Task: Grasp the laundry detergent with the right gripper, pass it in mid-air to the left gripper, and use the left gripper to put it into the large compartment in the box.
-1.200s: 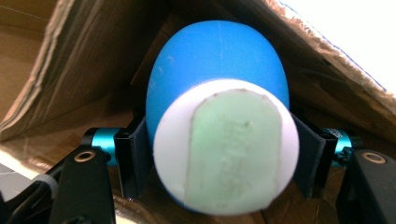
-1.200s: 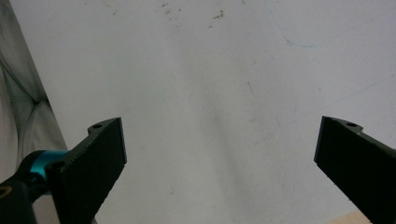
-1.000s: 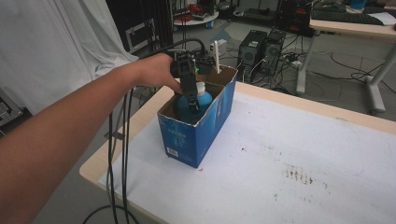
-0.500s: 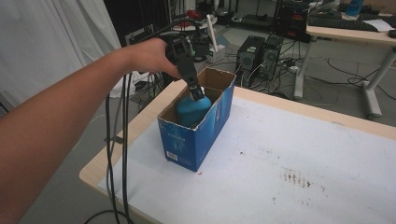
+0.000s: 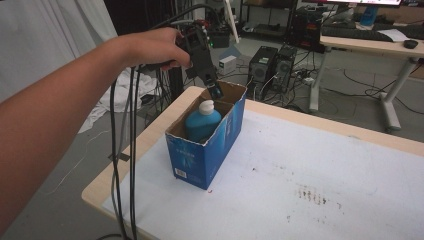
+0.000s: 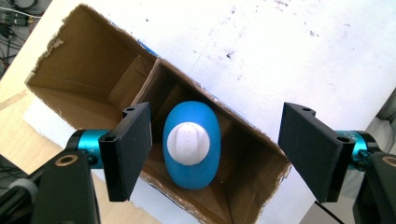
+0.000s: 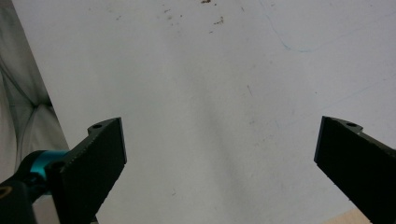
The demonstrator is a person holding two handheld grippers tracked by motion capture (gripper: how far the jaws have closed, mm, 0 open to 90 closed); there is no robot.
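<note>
Bottle (image 5: 202, 125) stood upright inside the cardboard box (image 5: 200, 160) on the tabletop (image 5: 320, 190); the left tool (image 6: 215, 154) hovered above, jaws parted and empty. Smooth plastic looked slippery, probably weighty; its white cap (image 6: 188, 143) offered the surest hold.

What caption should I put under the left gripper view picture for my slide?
Open left gripper hovering above a blue bottle with a white cap standing inside an open blue cardboard box on a white table.

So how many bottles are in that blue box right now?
1. A blue bottle with a white cap stands in the near compartment of the blue box. The far compartment looks empty, though its floor is partly hidden.
</note>
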